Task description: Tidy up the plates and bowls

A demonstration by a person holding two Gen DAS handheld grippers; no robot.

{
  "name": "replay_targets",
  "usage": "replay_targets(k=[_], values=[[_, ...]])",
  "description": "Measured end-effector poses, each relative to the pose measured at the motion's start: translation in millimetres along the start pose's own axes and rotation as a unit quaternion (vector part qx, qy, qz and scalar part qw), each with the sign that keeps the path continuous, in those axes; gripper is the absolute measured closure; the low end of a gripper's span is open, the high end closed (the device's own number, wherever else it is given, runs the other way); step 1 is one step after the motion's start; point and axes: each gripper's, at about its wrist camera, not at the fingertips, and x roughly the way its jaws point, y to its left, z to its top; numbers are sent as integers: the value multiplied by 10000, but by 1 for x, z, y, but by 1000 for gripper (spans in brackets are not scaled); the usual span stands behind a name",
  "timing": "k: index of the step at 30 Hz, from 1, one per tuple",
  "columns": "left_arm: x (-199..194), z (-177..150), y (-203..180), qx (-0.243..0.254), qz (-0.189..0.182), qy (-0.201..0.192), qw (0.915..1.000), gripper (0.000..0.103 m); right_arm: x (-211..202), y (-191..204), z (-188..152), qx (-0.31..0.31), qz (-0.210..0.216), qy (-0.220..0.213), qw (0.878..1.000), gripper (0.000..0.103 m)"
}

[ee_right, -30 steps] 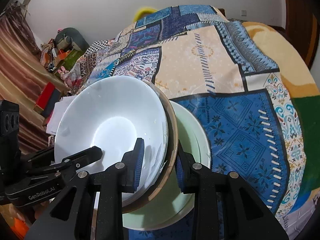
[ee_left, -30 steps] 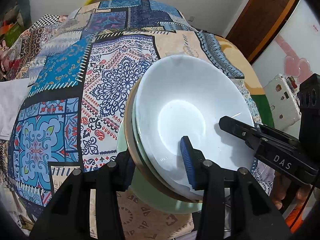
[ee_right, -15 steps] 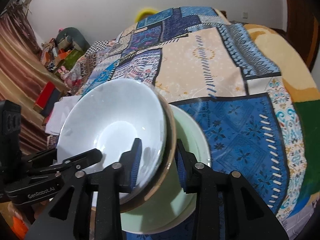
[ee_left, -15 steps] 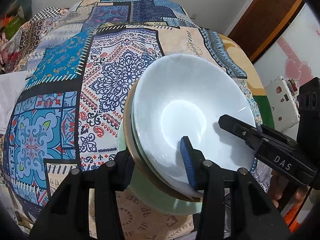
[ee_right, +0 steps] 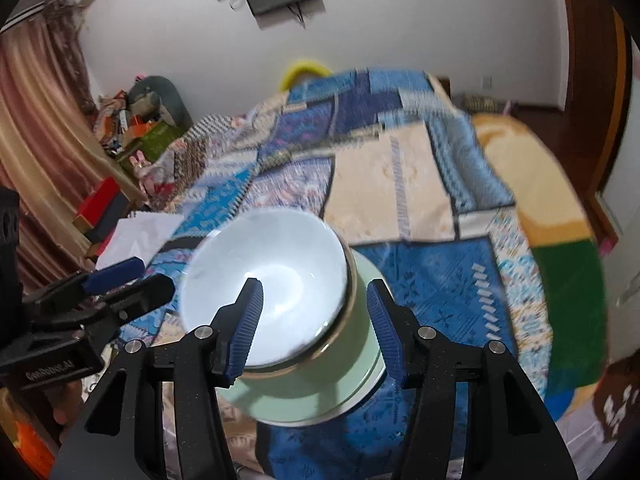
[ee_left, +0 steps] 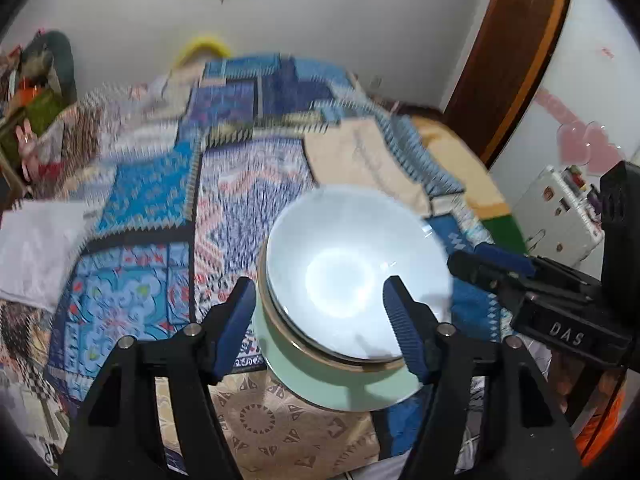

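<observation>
A stack of dishes lies on the patchwork bedspread (ee_left: 152,200): a white bowl (ee_left: 356,268) on top, a gold-rimmed plate (ee_left: 262,280) under it, and a pale green plate (ee_left: 340,390) at the bottom. My left gripper (ee_left: 320,324) hovers over the stack's near left edge; its jaws are opening and its pads are off the dishes. My right gripper (ee_right: 316,330) hangs over the right side of the white bowl (ee_right: 272,276) and green plate (ee_right: 320,396), jaws opening too, with nothing pressed. Each view catches the other: the right gripper (ee_left: 480,258) and the left gripper (ee_right: 136,284).
A white cloth (ee_left: 36,248) lies on the bed's left side. A white box (ee_left: 560,216) stands past the right edge by a wooden door frame (ee_left: 512,56). Boxes and clutter (ee_right: 132,128) and a curtain (ee_right: 36,128) line the far left.
Both grippers were clamped on the tilted stack's rim. They have let go, widened their jaws and risen back, and the stack now rests flat on the bedspread.
</observation>
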Motion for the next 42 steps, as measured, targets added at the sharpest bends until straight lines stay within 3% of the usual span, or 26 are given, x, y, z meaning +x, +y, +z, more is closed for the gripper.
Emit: replay_targets(k=[4,7,12,16,19,21,24,28,42], values=[[-43,4,-8,48,-35,-535,9985,33,-32,13,5,-201,30,-421,9989,49],[-75,5,-13,59,2,-996,9950,24,-60,25,7,-391,46,-807,9960,48],[-127,0,-23,210,124,-1841,9826,14,-97,38,9,-632,56,-1411,9880,35],[-158,-7,-31,319,228,-2334,9716,11,-117,45,8,-755,66,-1751,9816,26],[-175,-13,-34,338,214,-2531,9666,9,-128,49,7,-821,43,-1968,9770,20],[-183,-16,-36,339,236,-2670,9628,0,-134,51,5,-881,3,-2104,9736,16],[-191,-20,-39,378,325,-2830,9578,0,-138,55,1,-954,-34,-2236,9700,10],[-193,-23,-37,335,287,-2836,9579,0,-143,59,-4,-1042,-95,-2402,9651,2],[-201,-36,-41,353,354,-2985,9531,0,-151,62,-14,-1117,-97,-2531,9609,0]])
